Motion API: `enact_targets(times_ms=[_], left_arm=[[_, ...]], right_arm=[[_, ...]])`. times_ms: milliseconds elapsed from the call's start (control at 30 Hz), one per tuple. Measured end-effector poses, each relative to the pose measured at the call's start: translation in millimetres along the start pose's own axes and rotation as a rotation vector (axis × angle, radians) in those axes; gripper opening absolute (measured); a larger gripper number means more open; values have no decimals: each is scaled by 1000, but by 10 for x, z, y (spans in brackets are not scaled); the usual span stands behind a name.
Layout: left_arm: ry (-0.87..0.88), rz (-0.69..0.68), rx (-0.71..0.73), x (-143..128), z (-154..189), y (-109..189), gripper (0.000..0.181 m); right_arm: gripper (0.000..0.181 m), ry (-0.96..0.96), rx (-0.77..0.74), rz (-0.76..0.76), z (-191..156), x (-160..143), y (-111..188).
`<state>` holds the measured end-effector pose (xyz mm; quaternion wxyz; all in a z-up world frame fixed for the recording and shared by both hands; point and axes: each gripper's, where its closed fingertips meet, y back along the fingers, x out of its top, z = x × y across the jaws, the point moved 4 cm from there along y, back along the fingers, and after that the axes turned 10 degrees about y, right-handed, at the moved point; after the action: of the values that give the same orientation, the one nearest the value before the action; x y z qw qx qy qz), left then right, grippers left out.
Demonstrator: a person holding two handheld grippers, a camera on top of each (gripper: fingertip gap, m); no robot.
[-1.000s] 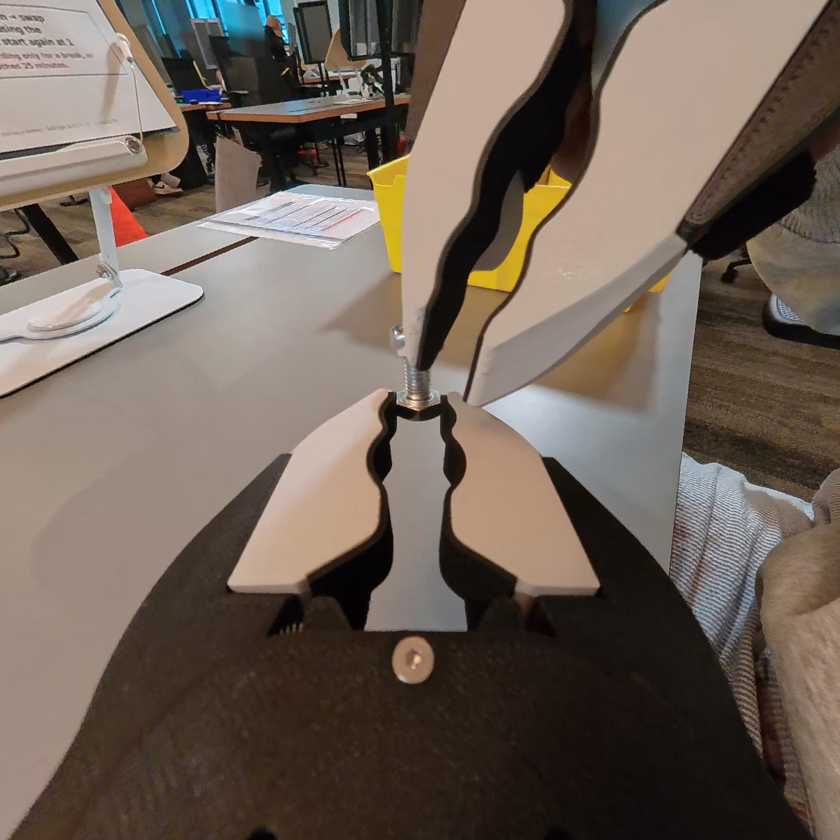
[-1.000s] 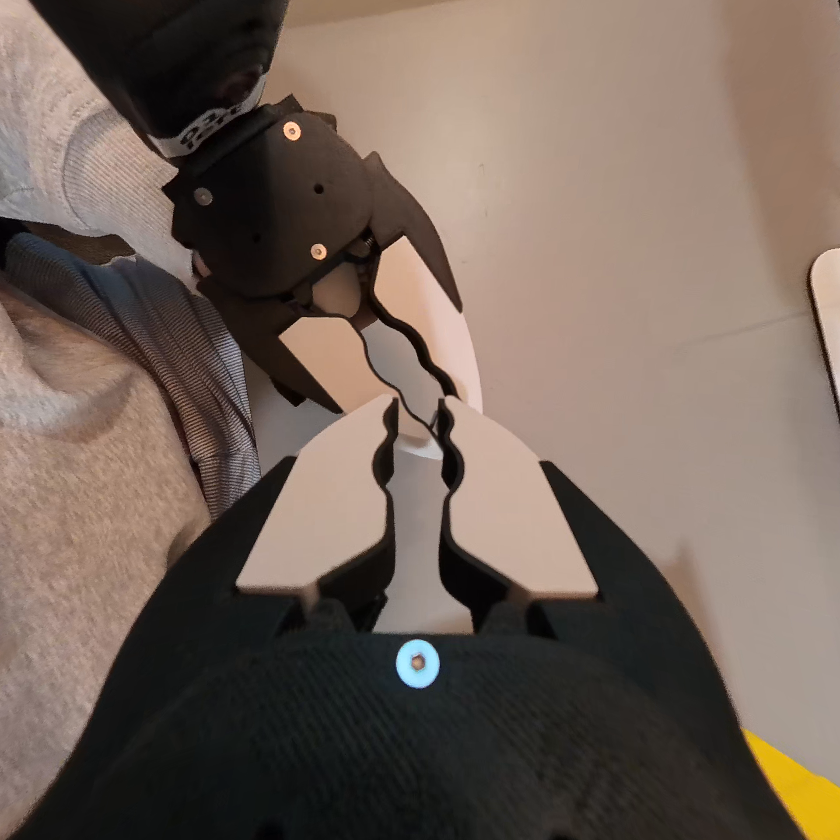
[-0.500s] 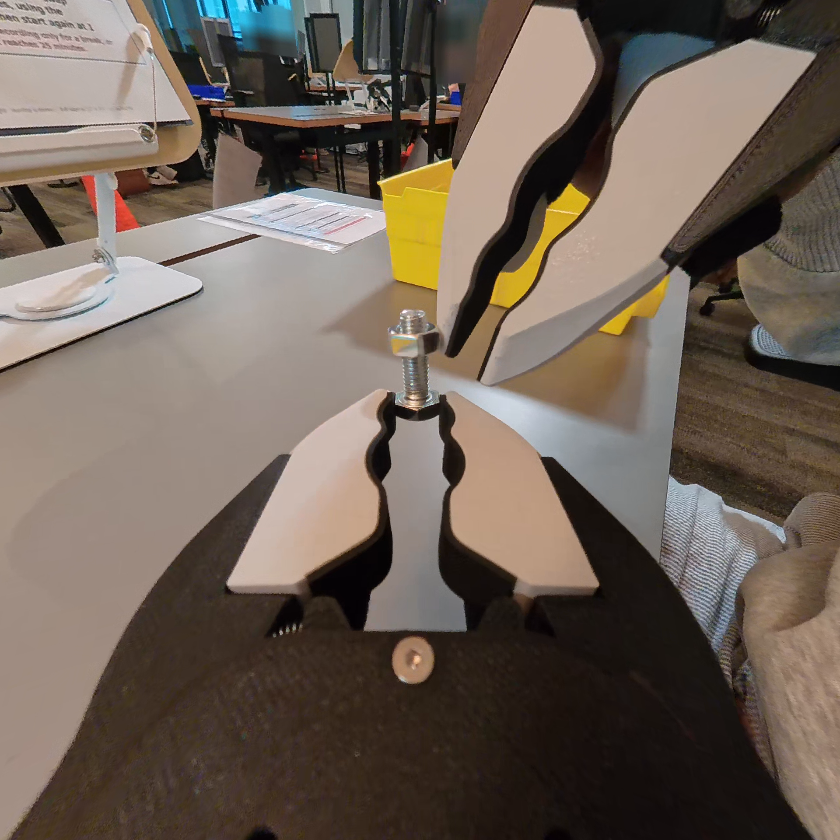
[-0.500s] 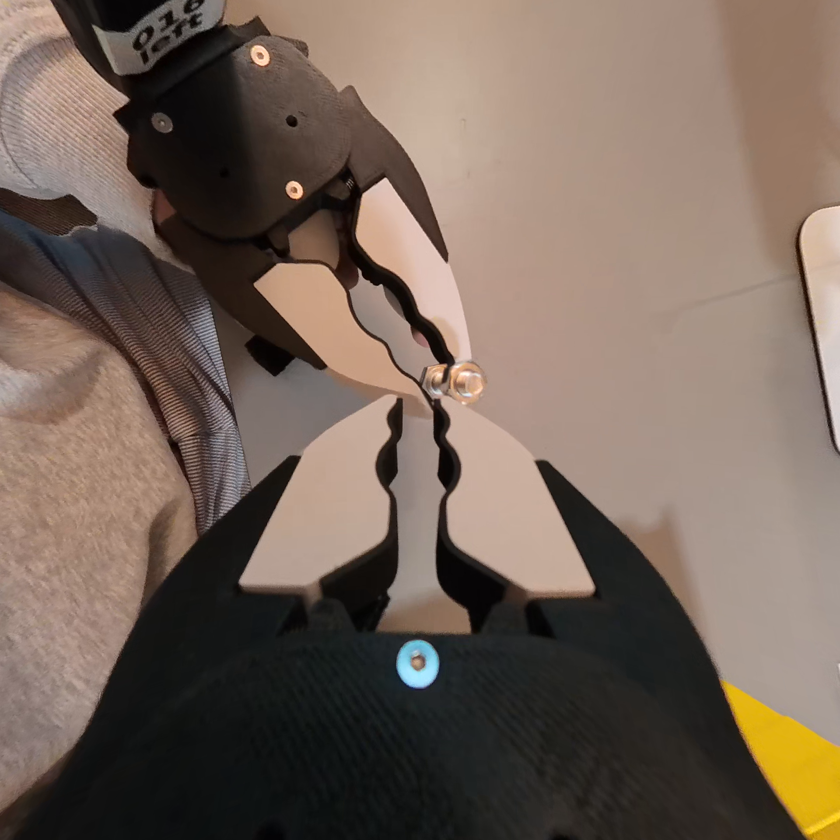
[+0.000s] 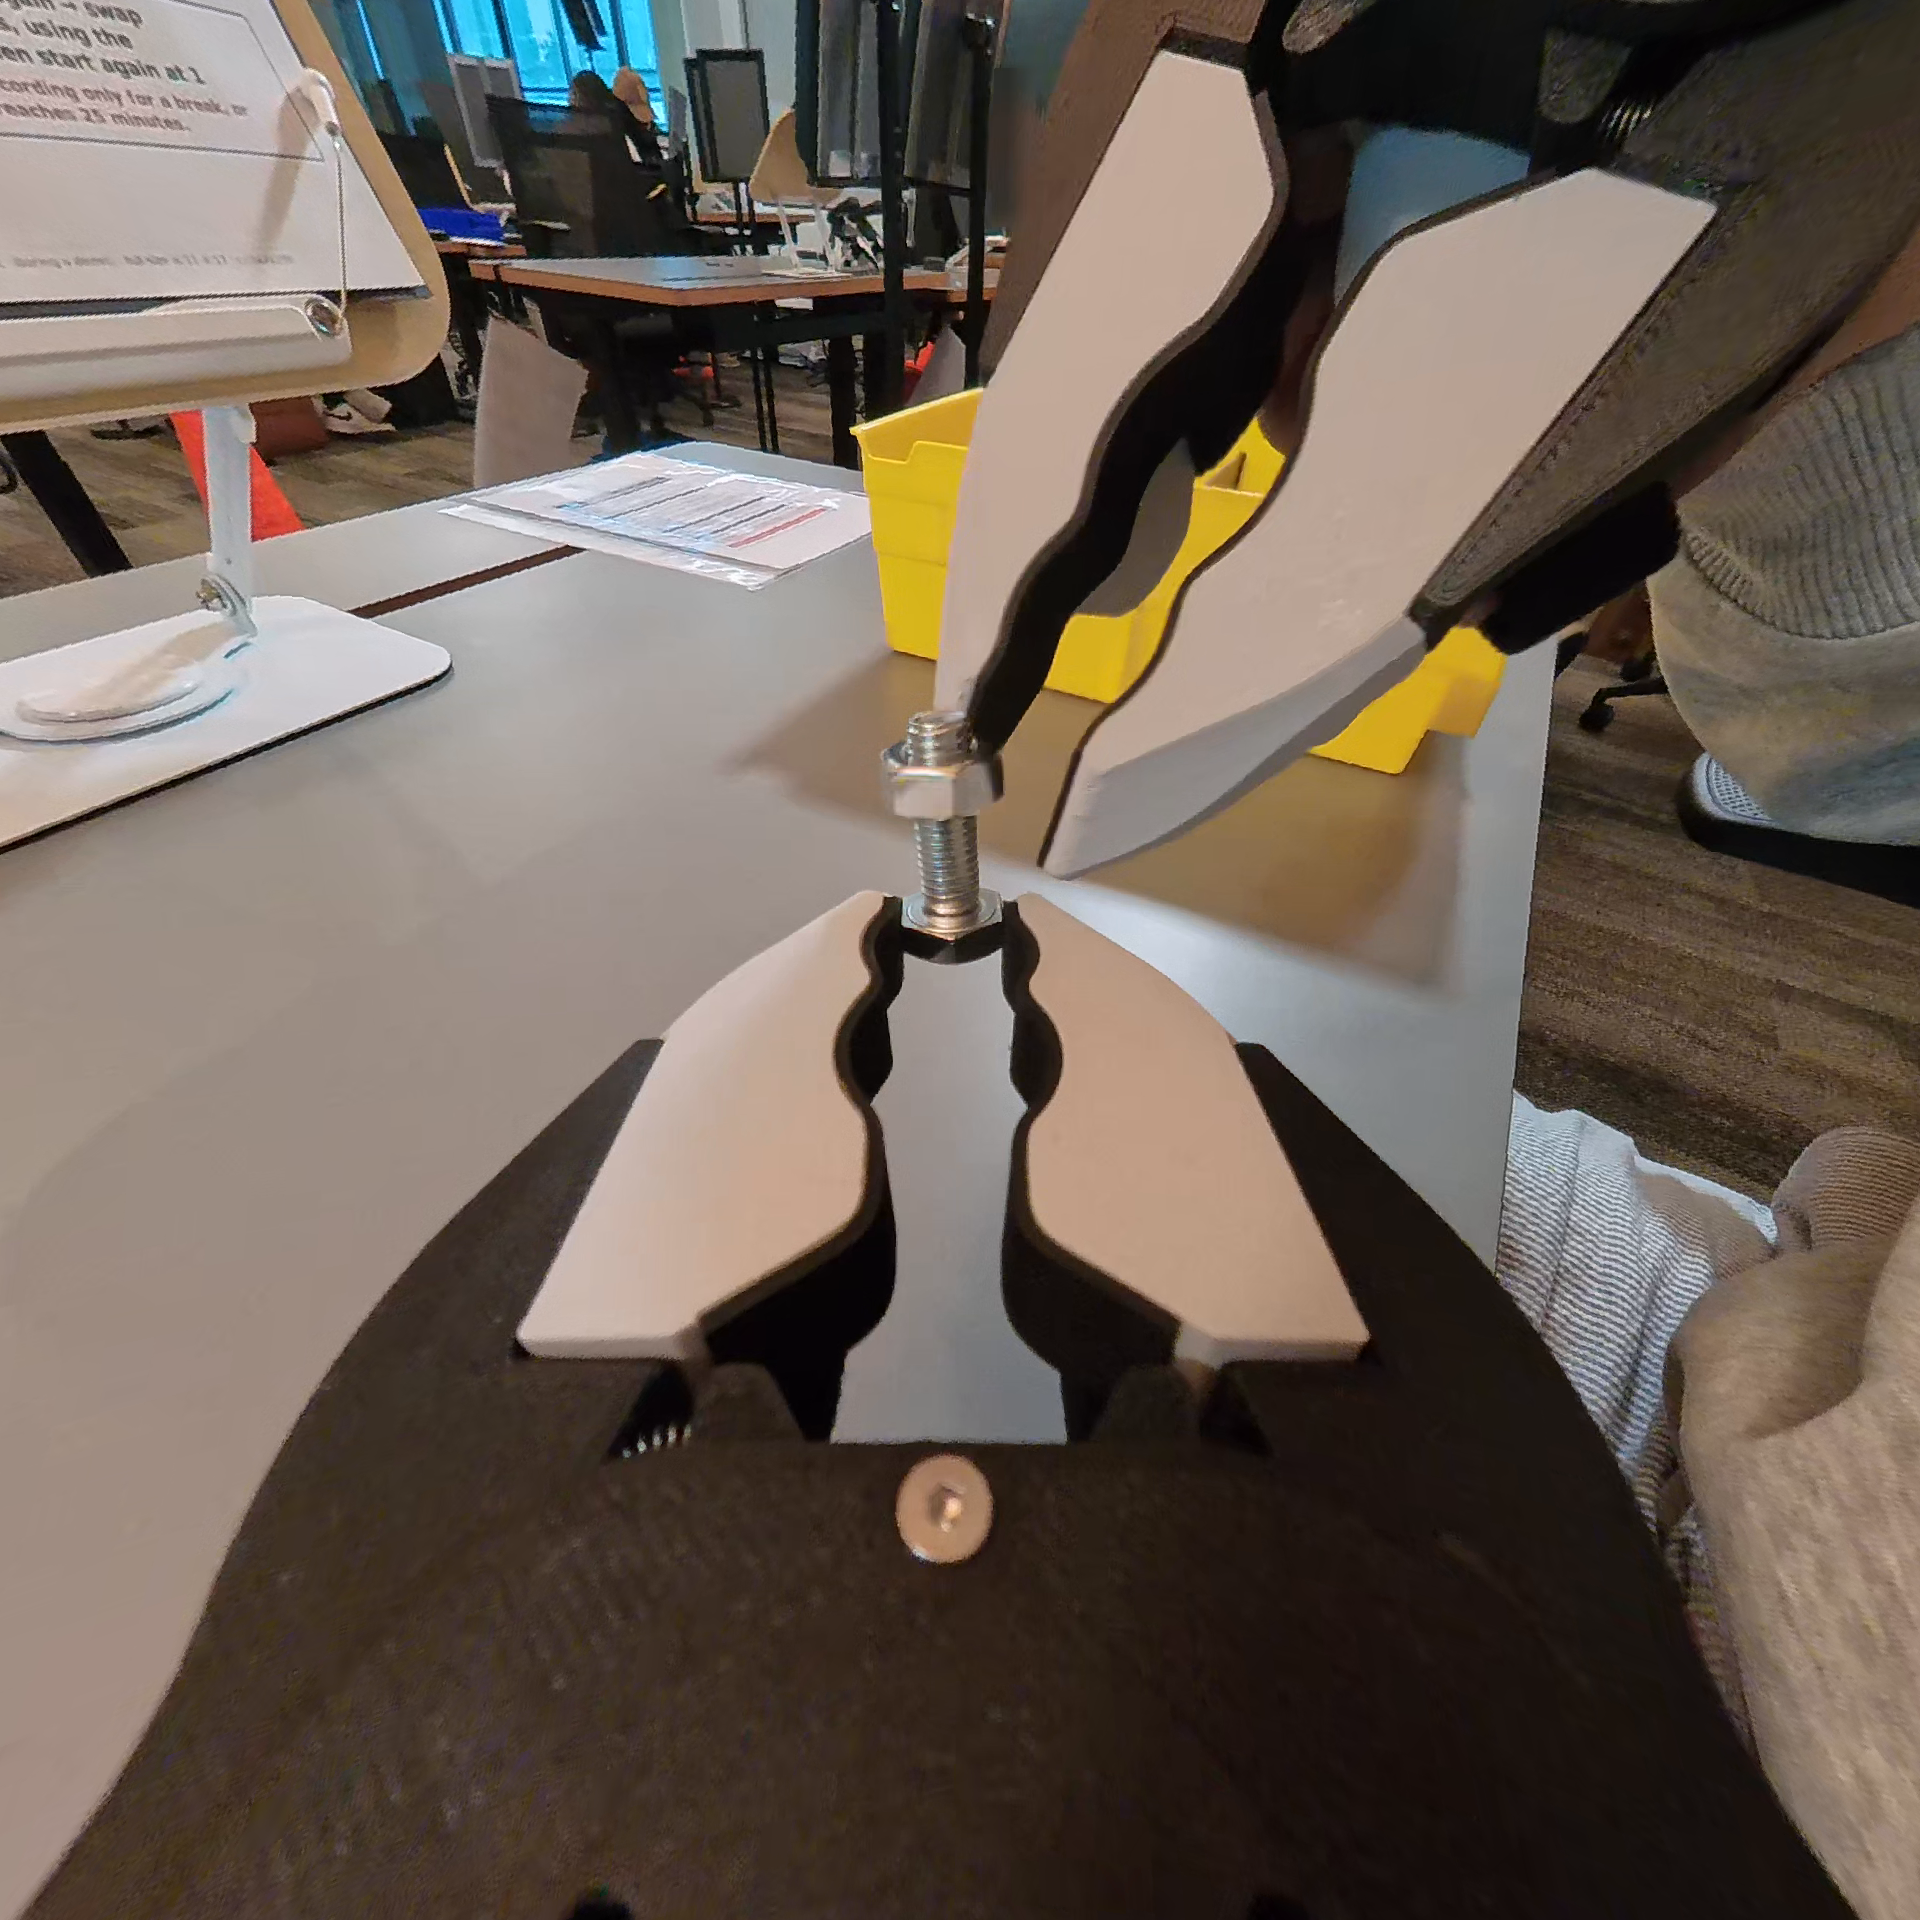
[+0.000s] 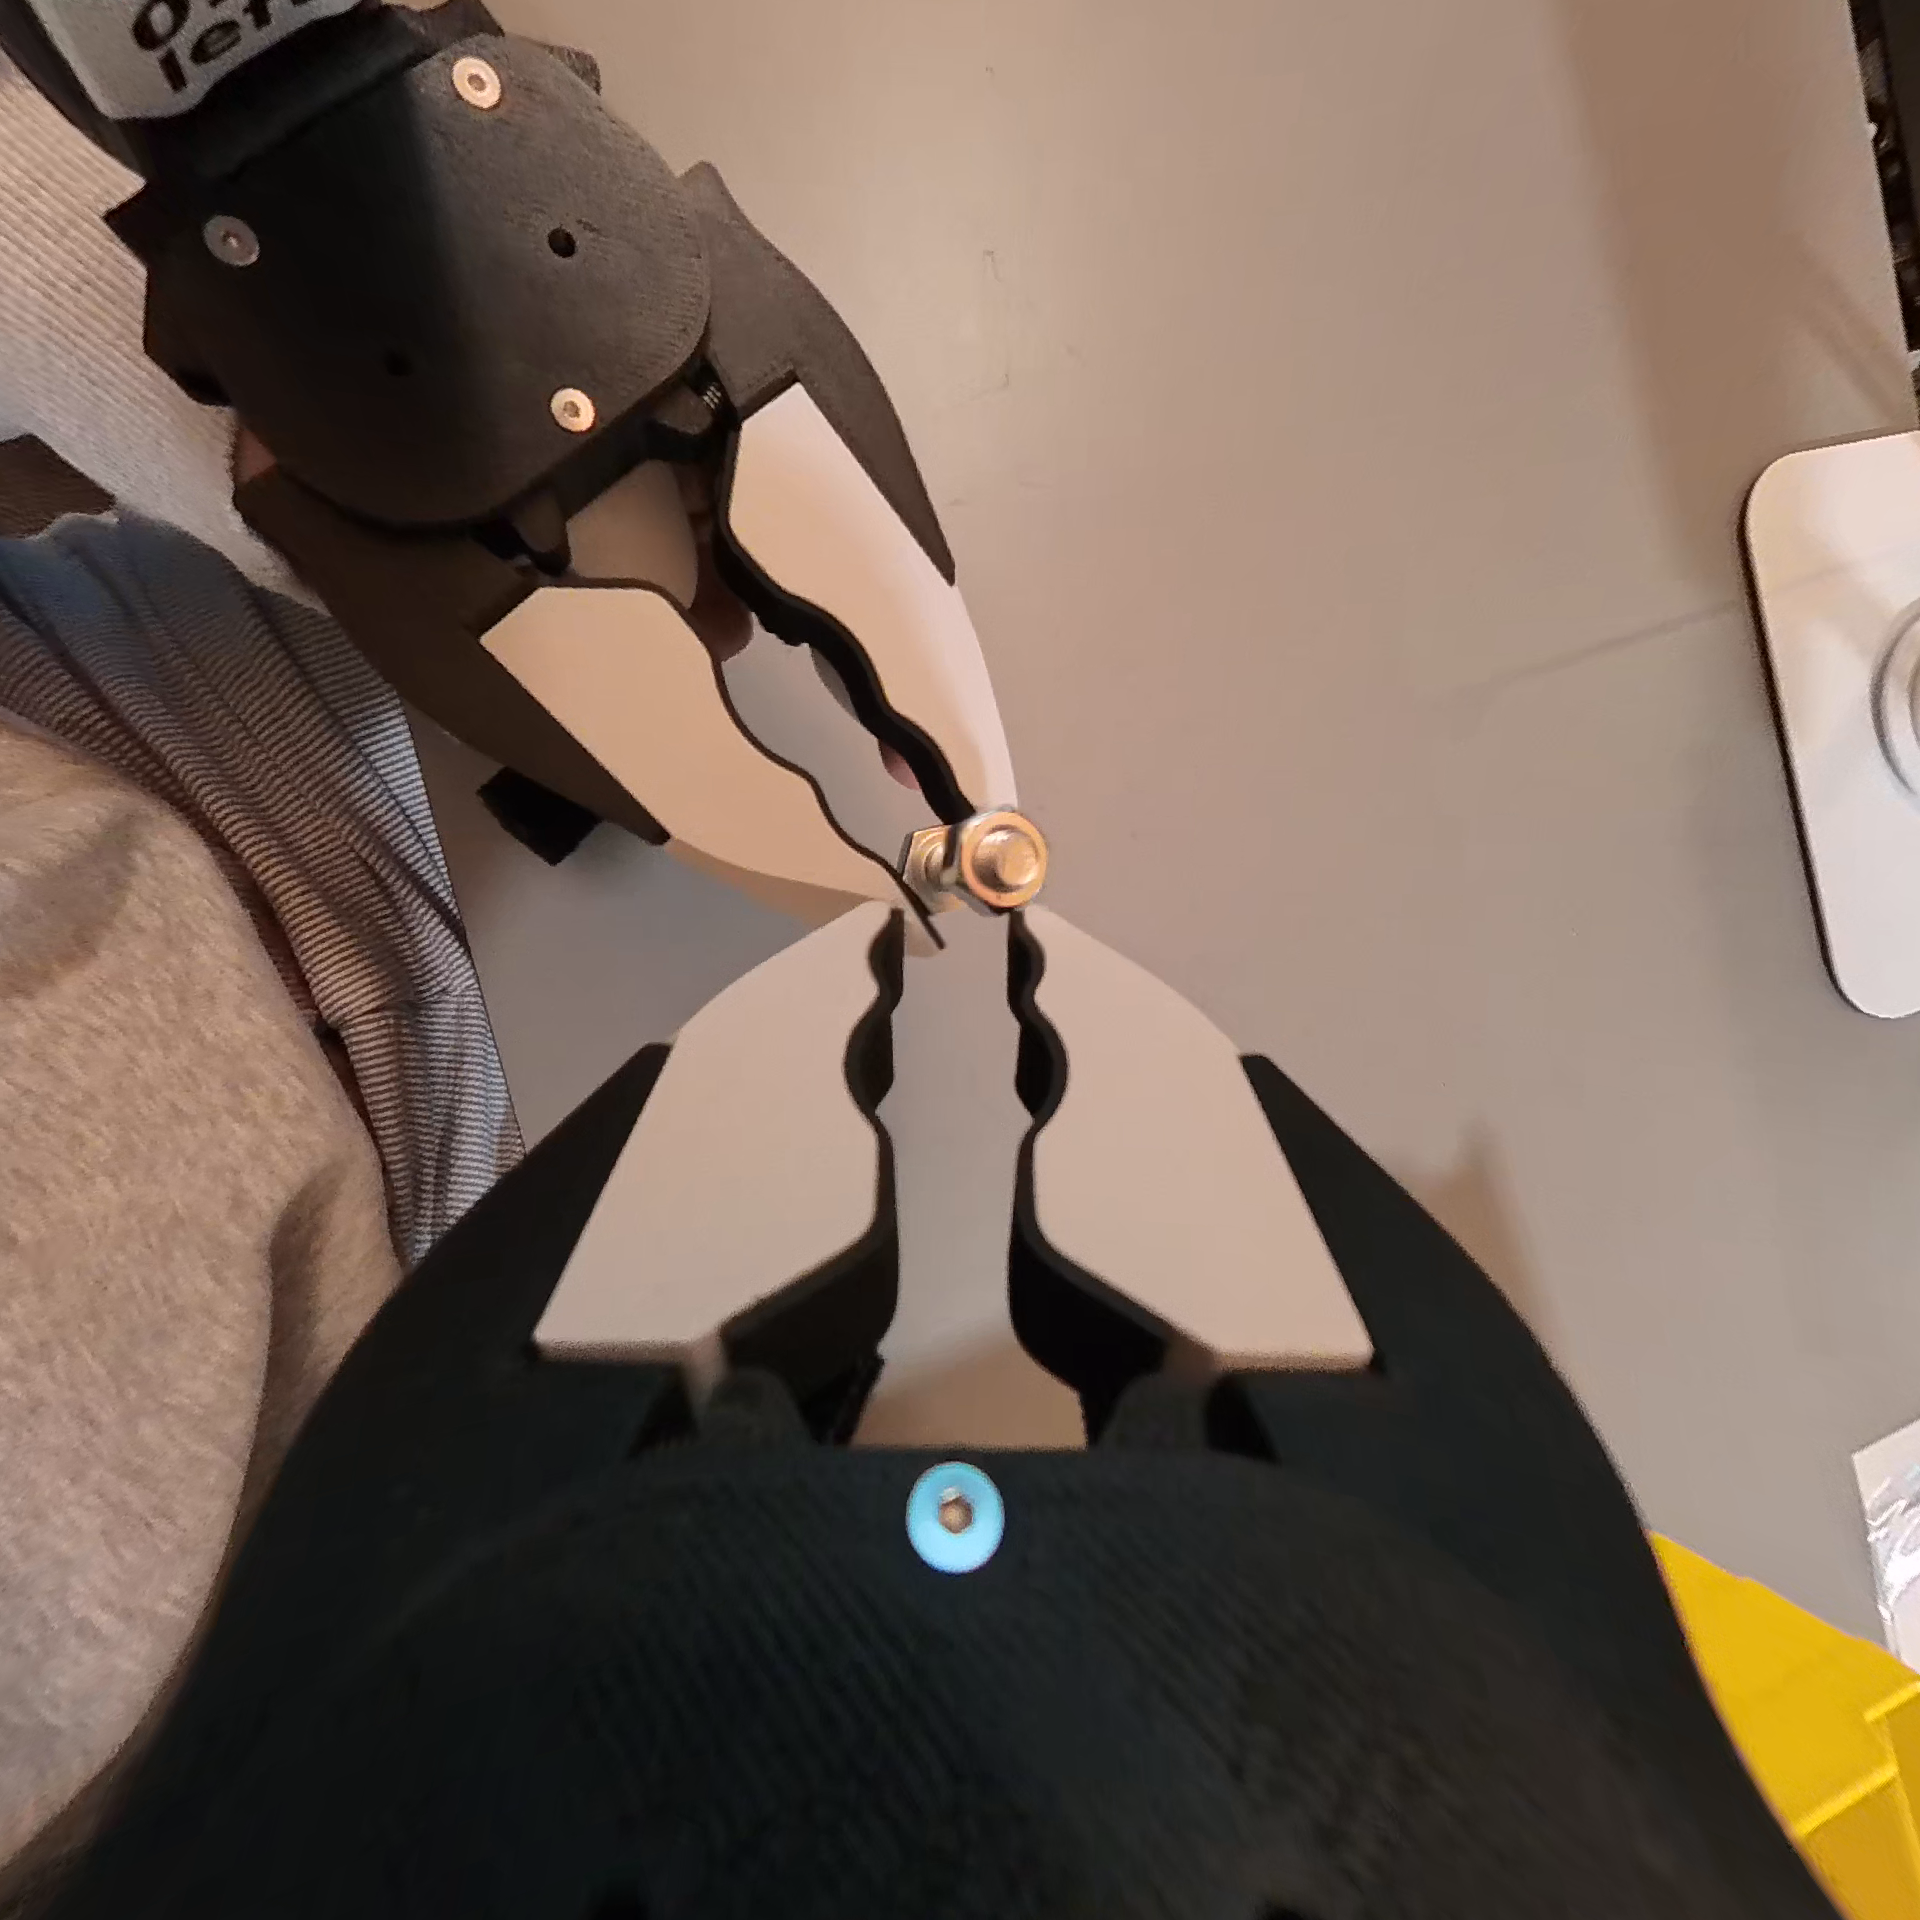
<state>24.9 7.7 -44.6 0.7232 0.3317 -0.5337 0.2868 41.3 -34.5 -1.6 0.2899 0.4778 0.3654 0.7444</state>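
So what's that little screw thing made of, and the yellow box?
The bolt looks like shiny silver metal, probably steel: it glints, with cut threads. The yellow bin looks like smooth moulded plastic, with even colour and a soft sheen.

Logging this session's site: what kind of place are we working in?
Probably an open-plan office or lab workroom: rows of desks with monitors behind, a yellow parts bin and a sign stand on our grey table.
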Motion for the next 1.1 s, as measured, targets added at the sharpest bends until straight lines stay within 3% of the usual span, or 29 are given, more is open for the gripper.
enact_targets(times_ms=[1100], left_arm=[[-24,-11,-37,-23,116,-22,19]], right_arm=[[24,28,-18,52,-22,96,21]])
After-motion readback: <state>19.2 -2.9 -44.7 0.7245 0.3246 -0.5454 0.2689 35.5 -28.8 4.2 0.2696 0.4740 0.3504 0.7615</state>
